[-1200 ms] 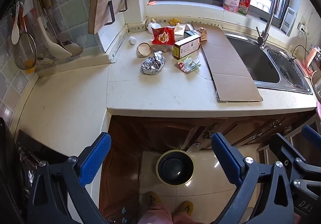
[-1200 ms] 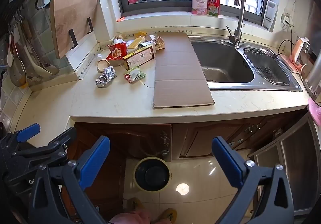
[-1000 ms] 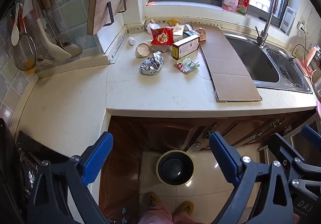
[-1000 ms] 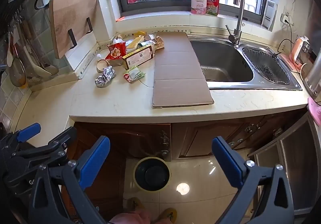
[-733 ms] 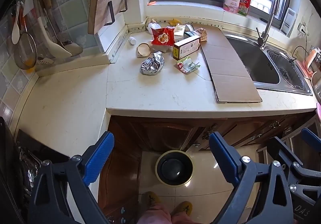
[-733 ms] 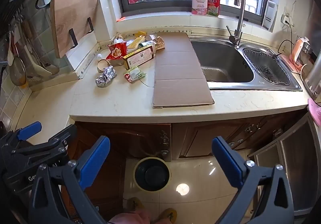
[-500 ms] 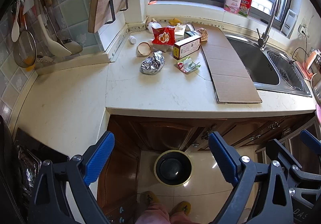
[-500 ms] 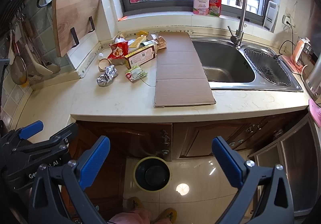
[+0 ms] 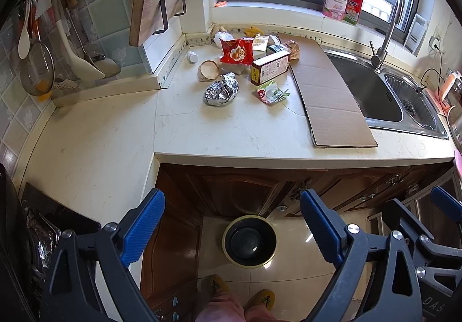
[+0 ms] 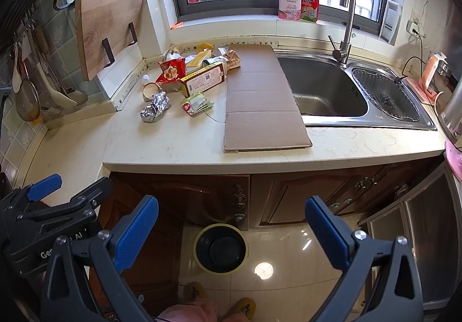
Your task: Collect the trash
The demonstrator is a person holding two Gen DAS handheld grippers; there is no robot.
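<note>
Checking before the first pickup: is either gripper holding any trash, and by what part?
Nothing is held. The left gripper and right gripper are both open and empty.

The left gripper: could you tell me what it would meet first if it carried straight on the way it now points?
Probably the countertop near its front edge, short of the crumpled foil. The left gripper is open and empty; depth is uncertain through the fisheye.
</note>
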